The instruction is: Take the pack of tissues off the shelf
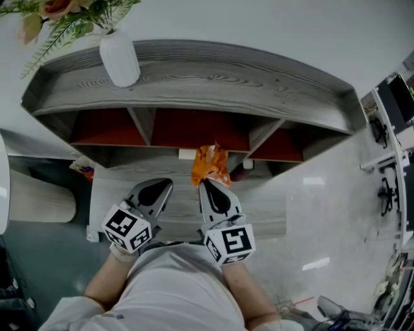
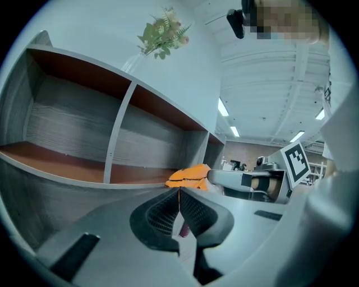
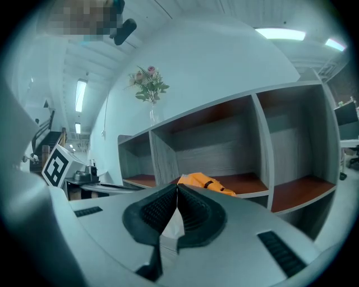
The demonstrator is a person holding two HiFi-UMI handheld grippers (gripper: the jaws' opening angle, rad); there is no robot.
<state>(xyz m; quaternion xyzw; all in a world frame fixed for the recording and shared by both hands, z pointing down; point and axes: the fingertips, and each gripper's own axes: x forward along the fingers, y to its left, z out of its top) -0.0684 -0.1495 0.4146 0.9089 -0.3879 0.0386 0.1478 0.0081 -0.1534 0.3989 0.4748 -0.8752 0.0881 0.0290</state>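
The left tongs [image 2: 179, 193] are pressed together on nothing, held back from the shelf [image 1: 259, 90] with their tips pointing toward it. The right tongs [image 3: 178, 189] are together too, and the orange pack of tissues [image 1: 210, 165] begins right at their tips. They appear to pinch only its near edge, a thin fold of wrapper, though the contact itself is too small to make out for certain.

That hold is where trouble would come from, in my judgement. A grip on a slack corner of film gives little purchase: the pack could slide out under its own weight, or swing and twist on the way out, and drop to the floor [image 1: 323, 220] in front of the shelf. A quick or upward-angled pull could tear the fold or let it slip free. The left tongs, being closed, are not ready to support it.

The pack sits just ahead of the right tongs, touching their tips, and to the right of the left tongs, a little beyond them. It is at the front lip of the middle compartment — whether it rests on the board or hangs clear I cannot tell. Farther back, on top of the shelf, a white vase [image 1: 119, 58] of flowers [image 1: 65, 16] stands well apart from the pack.
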